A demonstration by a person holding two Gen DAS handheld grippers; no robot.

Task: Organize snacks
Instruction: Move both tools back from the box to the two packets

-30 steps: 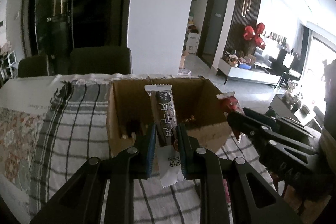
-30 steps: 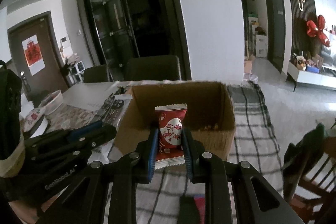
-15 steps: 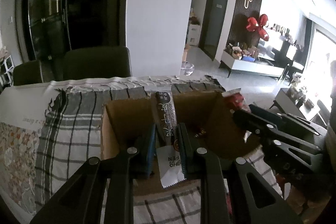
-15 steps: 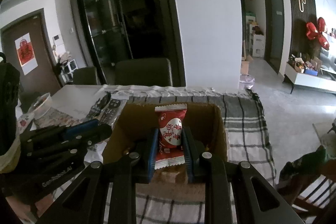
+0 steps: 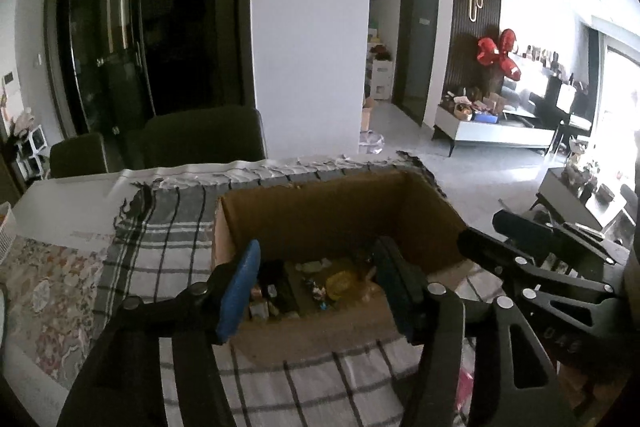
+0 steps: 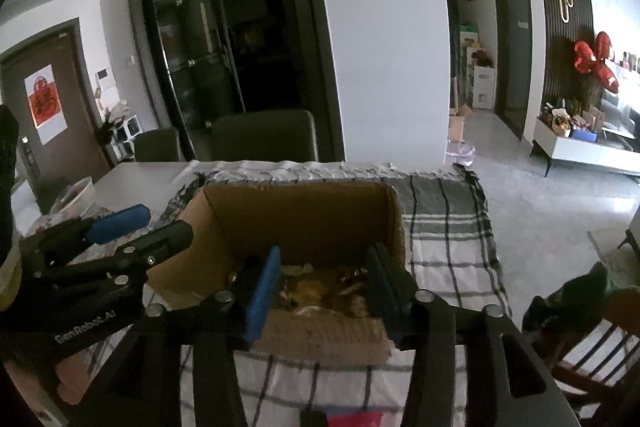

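Note:
An open cardboard box stands on a checked cloth, with several small wrapped snacks lying on its floor. My left gripper hovers over the box's near wall, its jaws opening with nothing between them. My right gripper hangs over the same box, jaws also opening and empty. Each gripper shows at the edge of the other's view: the right one at right, the left one at left. The dark bar and the red packet held before cannot be picked out among the snacks.
The checked cloth covers a table with a patterned mat at left. Dark chairs stand behind the table. A wooden chair is at the lower right. Something pink lies on the cloth near me.
Both grippers moved forward over the box and opened. The dark snack bar left the left gripper and the red packet left the right gripper; both dropped into the box.

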